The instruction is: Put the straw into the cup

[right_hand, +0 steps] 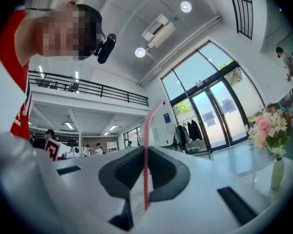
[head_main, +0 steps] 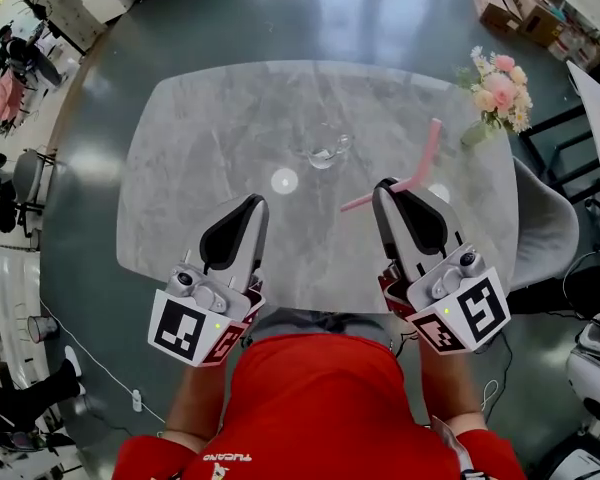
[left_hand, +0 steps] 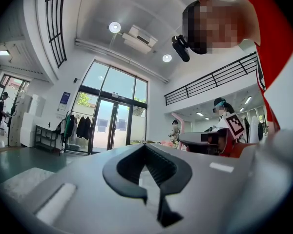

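Over the marble table's [head_main: 200,148] near edge, pinching the pink bent straw [head_main: 426,153] near its bend in the right gripper [head_main: 383,186], leaving an end free for the glass cup [head_main: 325,151] ahead; holding the left gripper [head_main: 257,200] clenched, empty, aside.

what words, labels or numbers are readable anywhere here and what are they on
No text reads clearly.
White print on the red shirt: upside down, too blurred to read.
Blue sign beside the glass doors: too small to read.
Square markers on the left gripper and right gripper: patterns only, no letters.
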A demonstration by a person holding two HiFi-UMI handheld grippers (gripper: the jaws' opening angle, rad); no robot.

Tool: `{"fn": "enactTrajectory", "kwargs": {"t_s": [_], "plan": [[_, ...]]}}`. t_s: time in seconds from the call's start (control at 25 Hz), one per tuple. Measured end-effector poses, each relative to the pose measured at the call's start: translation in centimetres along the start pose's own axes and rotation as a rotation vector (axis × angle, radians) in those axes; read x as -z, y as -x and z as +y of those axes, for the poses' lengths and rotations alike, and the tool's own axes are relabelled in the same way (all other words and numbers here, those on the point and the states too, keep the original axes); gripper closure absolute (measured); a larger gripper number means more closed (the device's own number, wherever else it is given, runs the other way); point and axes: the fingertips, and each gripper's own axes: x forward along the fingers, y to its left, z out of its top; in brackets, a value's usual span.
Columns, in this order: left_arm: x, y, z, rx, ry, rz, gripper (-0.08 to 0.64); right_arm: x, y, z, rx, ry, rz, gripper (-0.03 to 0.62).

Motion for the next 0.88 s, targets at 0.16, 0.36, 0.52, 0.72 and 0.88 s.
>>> {"fn": "enactTrajectory", "kwargs": {"t_s": [0.16, 0.36, 0.52, 0.72, 0.88], "plan": [[0.7, -1.5, 0.9, 0.025, -0.003, -0.006, 0.554, 0.5, -1.9, -1.3, 0.035, 0.008, -0.003, 0.575], [1.9, -3.4, 2.9, 0.032, 0.000, -0.017, 0.554, 2.2, -4.9, -3.2, 0.066, 0.011, -0.004, 0.574], [3.6, -4.8, 4.1, 0.032, 0.025, -0.015, 0.554, 4.1, -7.0, -4.9, 0.091, 0.009, 0.000, 0.574], [6.3, -6.6, 5.8, 0.029, 0.077, 0.010, 0.554, 6.7, -9.7, -6.9, 0.133, 0.042, 0.014, 0.574], [8.7, -7.7, 7.0, 0.023, 0.080, 0.054, 0.554, 9.7, -11.6, -8.6, 0.176, 0.065, 0.061, 0.574]]}}
